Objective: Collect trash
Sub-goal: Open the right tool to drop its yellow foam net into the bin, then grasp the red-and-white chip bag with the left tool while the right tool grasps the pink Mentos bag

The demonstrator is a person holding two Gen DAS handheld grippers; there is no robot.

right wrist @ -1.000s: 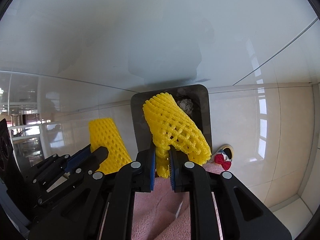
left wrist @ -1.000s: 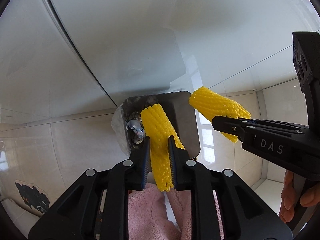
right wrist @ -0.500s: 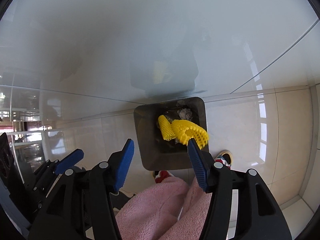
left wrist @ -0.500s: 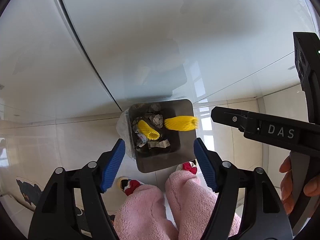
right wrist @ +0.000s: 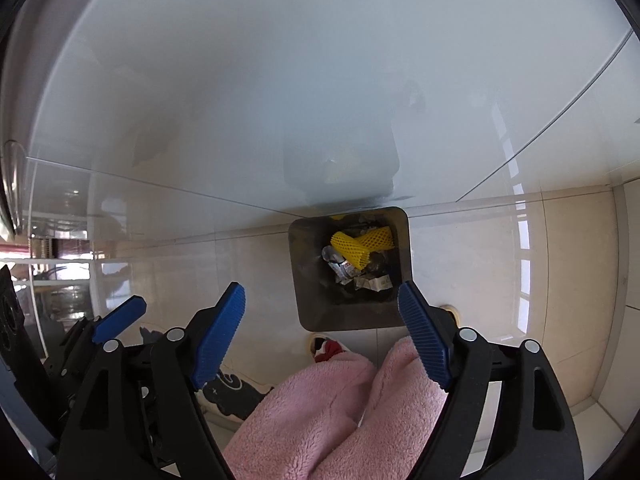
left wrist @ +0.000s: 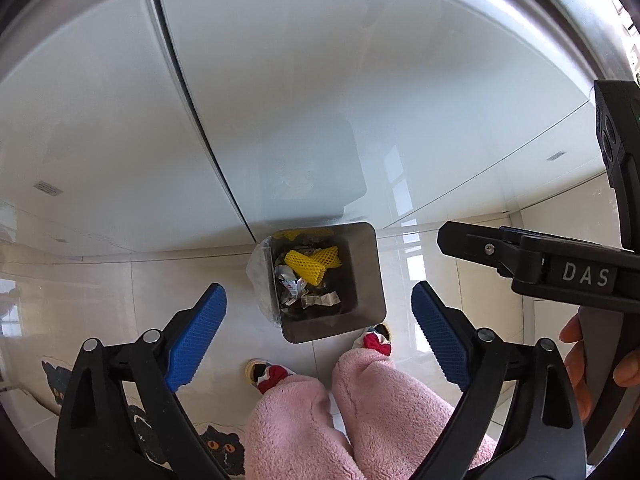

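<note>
Lying now in the steel bin (left wrist: 362, 280) at frame centre, both yellow foam nets (left wrist: 310, 265) are resting on crumpled wrappers; the left claw (left wrist: 318, 330) and right claw (right wrist: 322, 330), just opening, are standing wide apart and empty, so this drop appears done.

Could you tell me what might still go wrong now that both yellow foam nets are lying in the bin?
The yellow foam nets lie loosely on top of crumpled wrappers in the metal bin, so they might spring or blow back out. The person's slippers stand right by the bin, so a step could knock it.
</note>
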